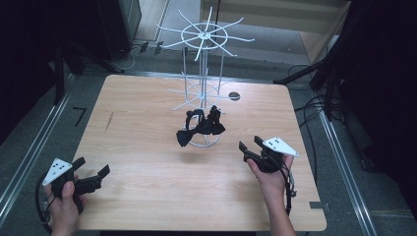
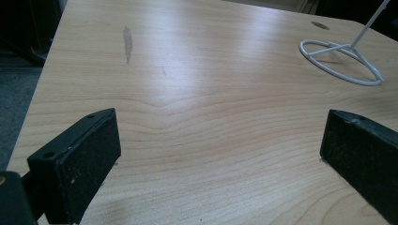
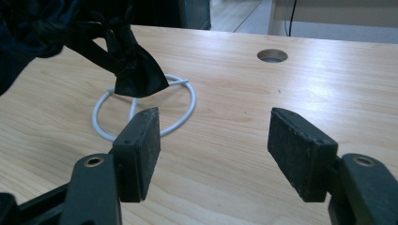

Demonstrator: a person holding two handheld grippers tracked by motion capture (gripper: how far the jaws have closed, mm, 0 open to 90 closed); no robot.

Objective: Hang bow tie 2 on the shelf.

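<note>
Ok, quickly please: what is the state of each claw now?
Left claw: open, holding nothing, above the table.
Right claw: open, holding nothing, close to the black bow ties.

The table (image 1: 147, 147) is pale wood-grain laminate, smooth with a soft sheen, and has one darker streak far left. The display stand (image 1: 202, 37) at the far centre is thin wire, coated glossy white. Black bow ties (image 1: 199, 129) hanging on it are soft cloth, mostly matt. Both grippers' jaws are matt black plastic; their inner pads (image 3: 145, 150) look rough and grainy with pale specks.
</note>
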